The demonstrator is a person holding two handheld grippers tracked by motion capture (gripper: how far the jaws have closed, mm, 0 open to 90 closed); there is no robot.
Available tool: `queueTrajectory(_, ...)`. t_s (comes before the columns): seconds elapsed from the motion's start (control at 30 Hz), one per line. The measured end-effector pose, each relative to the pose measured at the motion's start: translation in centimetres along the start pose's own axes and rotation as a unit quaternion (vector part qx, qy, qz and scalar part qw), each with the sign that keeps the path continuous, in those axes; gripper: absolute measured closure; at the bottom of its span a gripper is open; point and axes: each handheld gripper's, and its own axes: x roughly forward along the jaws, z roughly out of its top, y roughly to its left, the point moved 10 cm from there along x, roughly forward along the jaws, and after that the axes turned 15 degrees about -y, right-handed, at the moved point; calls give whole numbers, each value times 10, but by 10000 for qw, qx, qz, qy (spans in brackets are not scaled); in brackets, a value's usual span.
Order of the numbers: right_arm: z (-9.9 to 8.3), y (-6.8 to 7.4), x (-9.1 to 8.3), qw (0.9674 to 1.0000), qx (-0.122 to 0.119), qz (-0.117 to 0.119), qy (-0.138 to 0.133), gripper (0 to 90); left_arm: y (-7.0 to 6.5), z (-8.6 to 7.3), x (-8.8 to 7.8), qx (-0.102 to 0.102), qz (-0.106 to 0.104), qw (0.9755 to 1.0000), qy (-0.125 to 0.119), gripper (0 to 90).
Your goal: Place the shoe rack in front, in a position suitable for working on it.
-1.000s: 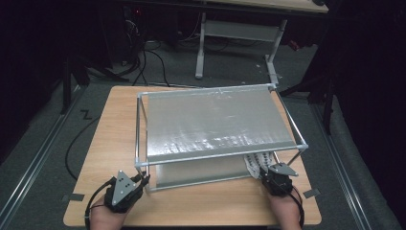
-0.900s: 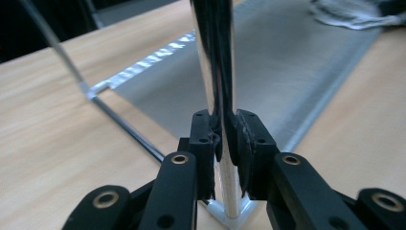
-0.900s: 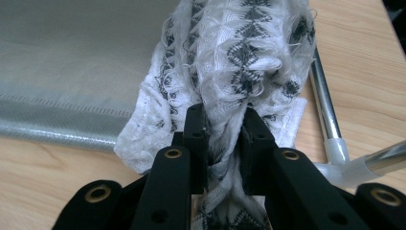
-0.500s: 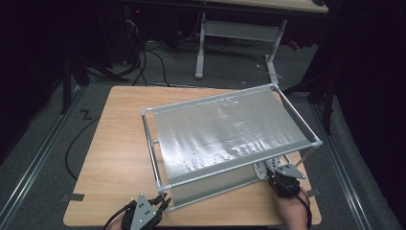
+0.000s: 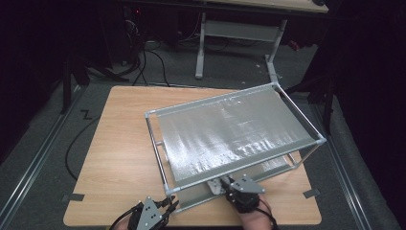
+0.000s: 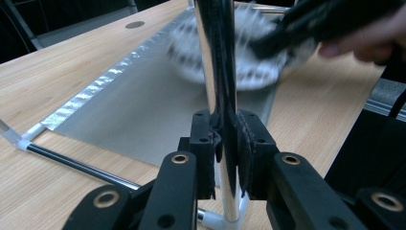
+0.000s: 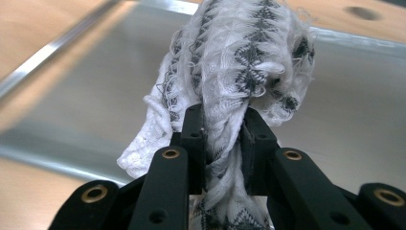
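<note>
A metal-framed rack point(image 5: 230, 134) with two silver fabric shelves stands askew on the wooden table point(image 5: 119, 143). My left gripper point(image 5: 168, 205) is at the table's front edge, shut on the rack's near-left upright post point(image 6: 218, 57); the jaws point(image 6: 226, 143) clamp the chrome tube just above its white corner joint. My right gripper point(image 5: 222, 185) is at the rack's front side, shut on a bunched white cloth with a black pattern point(image 7: 239, 57), held over the lower shelf point(image 7: 344, 96). From the left gripper view the cloth point(image 6: 239, 72) and right gripper point(image 6: 306, 24) look blurred behind the post.
The rack's right end overhangs close to the table's right edge point(image 5: 311, 191). Bare wood lies left of the rack. Cables point(image 5: 76, 143) trail over the grey floor to the left, and a white-legged desk point(image 5: 201, 48) stands behind.
The rack has swung round: its near-left corner came forward and right with my left gripper. My right gripper moved left along the rack's front, carrying the cloth.
</note>
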Motion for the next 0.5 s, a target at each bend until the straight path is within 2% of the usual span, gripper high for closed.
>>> queueTrajectory(0.03,0,0,0,10000,0,0,0,742,0,0,0,-9,-1,10000,0,779)
queueTrajectory(0.07,-1,10,4,9999,30,107,20,733,0,0,0,-10,-2,10000,-8,779)
queueTrajectory(0.1,-2,25,13,9997,-48,206,99,724,0,0,0,-20,-1,10000,-17,779)
queueTrajectory(0.2,-8,37,27,9994,28,303,192,724,0,0,1,-81,0,10000,-36,779)
queueTrajectory(0.27,-15,42,33,9988,22,385,306,710,0,-1,1,-90,5,10000,-31,779)
queueTrajectory(0.3,-18,44,34,9985,-19,416,357,683,-1,-1,1,-87,10,10000,-27,779)
queueTrajectory(0.37,-20,46,33,9981,46,429,435,596,-1,-1,2,-106,-3,9999,-21,776)
queueTrajectory(0.43,-16,47,29,9984,61,442,350,524,-1,-1,3,-108,-5,9999,-7,770)
queueTrajectory(0.5,-9,47,23,9988,43,458,146,498,-1,-2,3,-99,0,10000,8,764)
